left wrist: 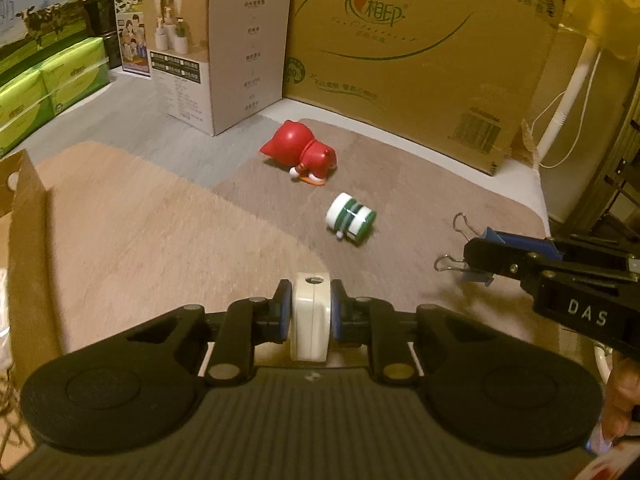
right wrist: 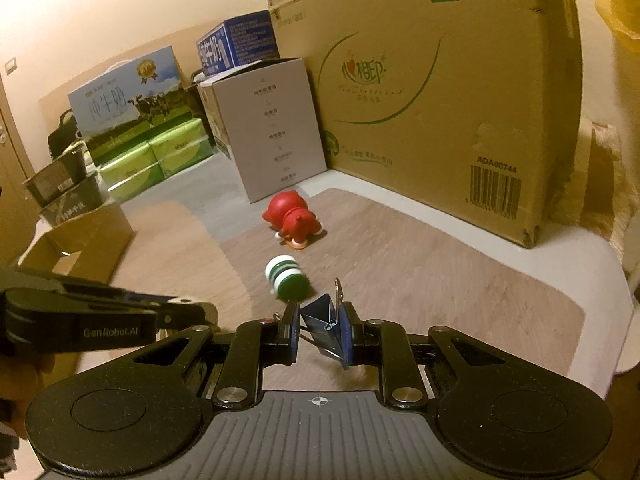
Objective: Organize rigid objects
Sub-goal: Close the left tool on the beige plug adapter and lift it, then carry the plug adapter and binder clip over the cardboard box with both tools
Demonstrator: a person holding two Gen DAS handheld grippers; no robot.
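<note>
So both grippers are loaded, left gripper point(left wrist: 311, 312) clamped on a white charger point(left wrist: 311, 320), right gripper point(right wrist: 320, 330) pinching a blue binder clip point(right wrist: 326, 326), while the red figurine point(left wrist: 302, 153) and green-striped toy point(left wrist: 351, 218) lie mid-table, unsorted, cardboard box point(right wrist: 80, 246) at the left edge.

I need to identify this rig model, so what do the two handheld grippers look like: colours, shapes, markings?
Both are black, with linkage fingers, silver pivot pins, blue pads and a ribbed grey base flanked by round discs. The left gripper bears "GenRobot.AI" in white; the right gripper shows "DAS". No sleeves or cables visible.
</note>
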